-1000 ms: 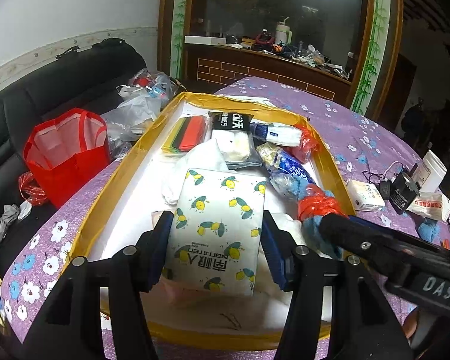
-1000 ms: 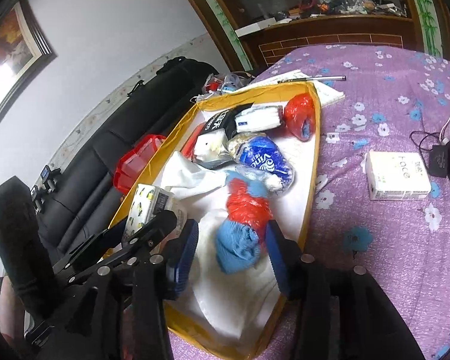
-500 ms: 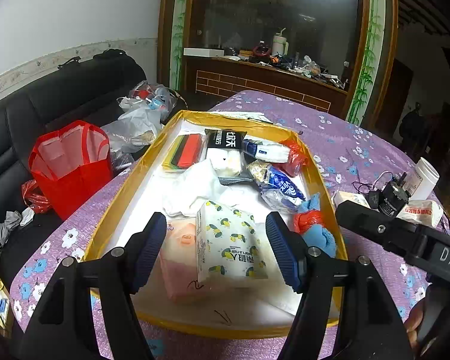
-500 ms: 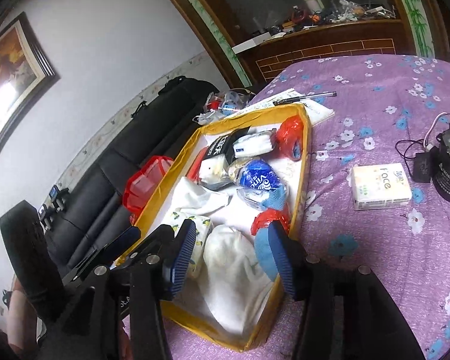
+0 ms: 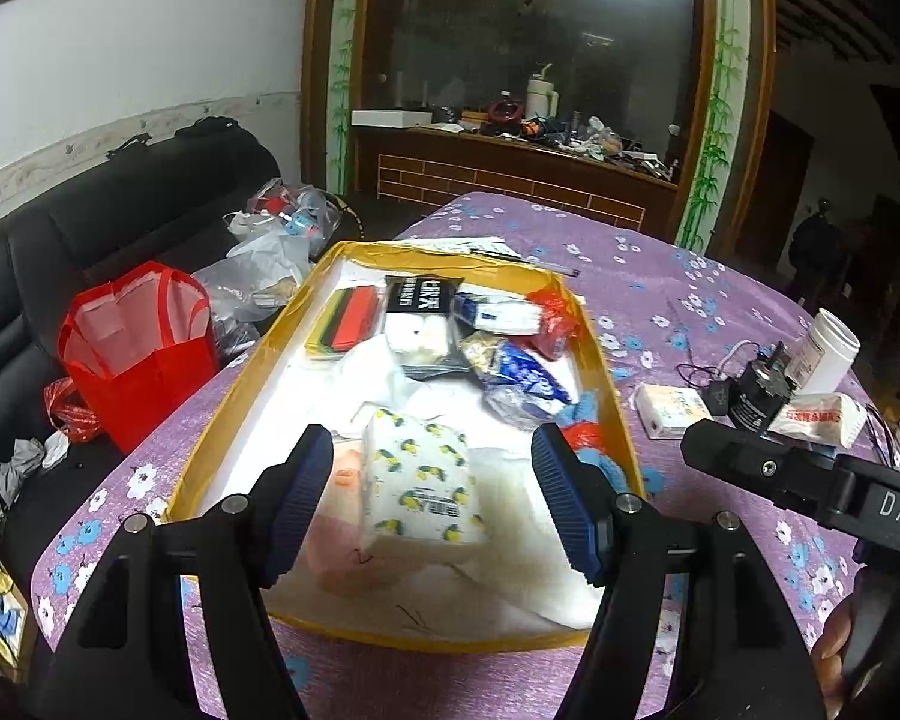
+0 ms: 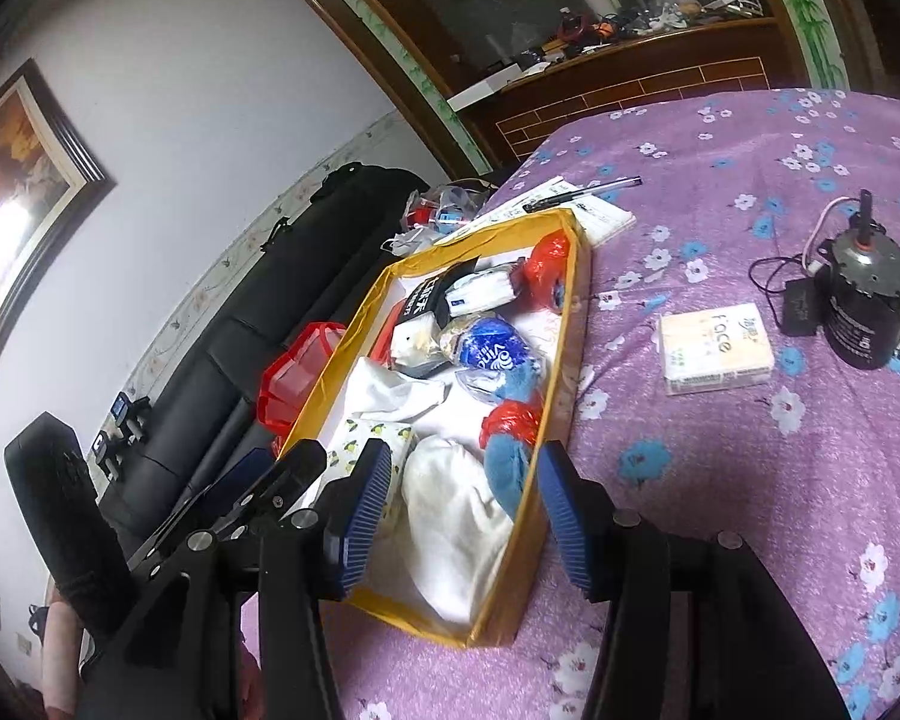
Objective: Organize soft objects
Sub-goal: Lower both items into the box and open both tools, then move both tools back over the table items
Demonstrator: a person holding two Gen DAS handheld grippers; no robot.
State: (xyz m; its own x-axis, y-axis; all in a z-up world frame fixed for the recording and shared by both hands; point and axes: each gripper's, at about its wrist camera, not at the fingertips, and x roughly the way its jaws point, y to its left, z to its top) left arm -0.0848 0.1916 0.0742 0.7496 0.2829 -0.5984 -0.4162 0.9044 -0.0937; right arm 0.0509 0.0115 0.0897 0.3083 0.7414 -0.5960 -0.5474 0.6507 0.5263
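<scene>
Sofa cushions of black leather (image 5: pixel 108 222) are being seen at the far left of the left wrist view, and a red fabric tote bag (image 5: pixel 135 348) is standing just beside the table edge. A purple flowered tablecloth (image 5: pixel 678 294) is being covered in its middle by a shallow yellow-rimmed cardboard tray (image 5: pixel 222 414). Inside it a lemon-print tissue pack (image 5: pixel 420 480) is lying free on a pink pack (image 5: pixel 339 516), with a white folded cloth (image 6: pixel 450 516) just beside it and a blue-and-red bundle (image 6: pixel 510 444) against the right wall of the tray. The left gripper (image 5: pixel 432 510) is being held wide above the lemon-print pack; its jaws have just been opening, and the pads are standing apart from the pack on both sides. The right gripper (image 6: pixel 462 510) is being held half open over the near right corner of the tray, nothing being gripped. Further right, a white boxed tissue pack (image 6: pixel 714 348) is lying on the tablecloth, near a black cylindrical motor (image 6: pixel 864 300).
</scene>
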